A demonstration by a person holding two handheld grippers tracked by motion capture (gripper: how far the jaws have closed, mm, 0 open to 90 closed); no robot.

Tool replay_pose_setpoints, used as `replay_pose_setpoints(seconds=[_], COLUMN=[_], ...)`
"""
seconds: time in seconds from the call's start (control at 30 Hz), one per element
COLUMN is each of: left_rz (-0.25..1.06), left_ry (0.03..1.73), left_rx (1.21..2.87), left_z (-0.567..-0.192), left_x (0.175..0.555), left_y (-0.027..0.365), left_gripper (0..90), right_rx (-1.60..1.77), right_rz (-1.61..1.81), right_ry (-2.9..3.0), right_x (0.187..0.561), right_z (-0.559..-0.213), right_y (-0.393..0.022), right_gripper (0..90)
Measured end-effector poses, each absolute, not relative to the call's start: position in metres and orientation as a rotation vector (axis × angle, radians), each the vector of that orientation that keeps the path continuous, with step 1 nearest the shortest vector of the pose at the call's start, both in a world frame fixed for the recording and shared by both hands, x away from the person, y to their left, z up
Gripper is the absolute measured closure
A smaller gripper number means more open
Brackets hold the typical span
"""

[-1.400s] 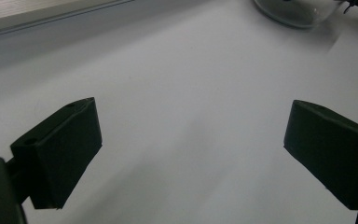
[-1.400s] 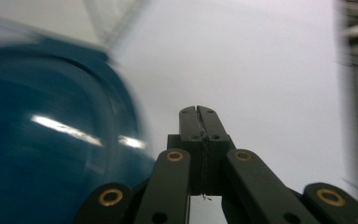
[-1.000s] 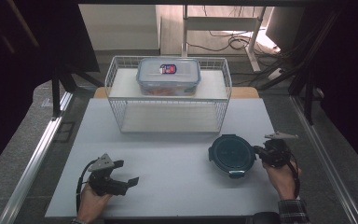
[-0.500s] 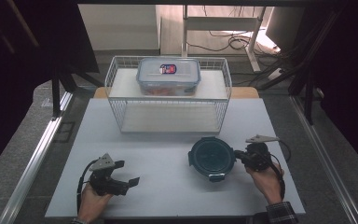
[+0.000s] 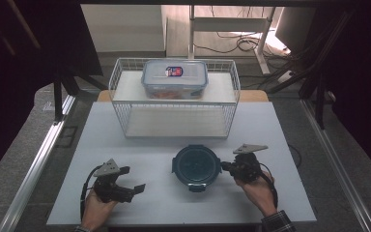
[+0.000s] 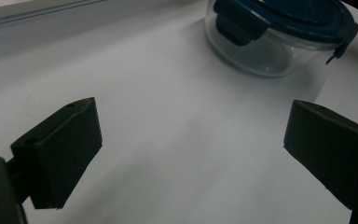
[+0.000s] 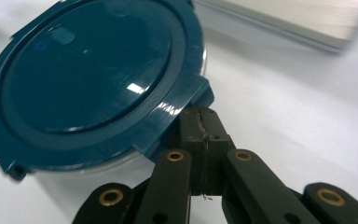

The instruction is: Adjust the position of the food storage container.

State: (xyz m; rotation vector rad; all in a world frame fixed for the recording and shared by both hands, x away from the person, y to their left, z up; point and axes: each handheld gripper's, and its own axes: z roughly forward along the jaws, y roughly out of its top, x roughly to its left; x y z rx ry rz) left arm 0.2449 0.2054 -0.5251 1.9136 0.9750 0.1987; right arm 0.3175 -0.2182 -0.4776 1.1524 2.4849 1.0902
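A round glass container with a dark teal snap-on lid [image 5: 196, 166] sits on the white worktop [image 5: 154, 208], near its middle front, just in front of the white wire basket [image 5: 232, 108]. The right hand-held gripper [image 5: 227, 167] lies directly to the container's right, its black jaws pressed together with nothing between them; in the right gripper view the joined tips [image 7: 204, 126] butt against the container's side just beneath one of the lid's locking tabs [image 7: 198, 95]. The left hand-held gripper [image 5: 134, 183] rests at the front left of the worktop, well apart from the container, its jaws spread wide over bare surface; in the left gripper view the container [image 6: 279, 35] stands ahead and to the right, beyond the tips. Inside the wire basket, on its raised shelf, sits a rectangular clear food box [image 5: 175, 79] with a snap lid; a small red, white and blue label [image 5: 174, 72] is stuck on its top, but the print is too small to read. No writing is legible on the teal lid.
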Motion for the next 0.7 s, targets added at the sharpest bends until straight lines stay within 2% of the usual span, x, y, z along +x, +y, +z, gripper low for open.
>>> replay_pose_setpoints(seconds=[0.33,0.57,0.7], left_rz=[0.183,0.167,0.169], left_ry=[0.97,0.981,0.97], left_rx=[1.919,1.909,1.925], left_z=[-0.526,-0.526,-0.525], left_x=[0.245,0.244,0.243], left_y=[0.203,0.204,0.202], left_gripper=[3.7,3.9,4.7], right_rx=[1.037,0.957,0.932], right_rz=[1.1,1.063,1.115], right_ry=[2.538,2.512,2.467], right_x=[0.314,0.316,0.313], right_z=[-0.48,-0.481,-0.475], right_y=[-0.18,-0.177,-0.188], right_gripper=[89.7,89.2,79.3])
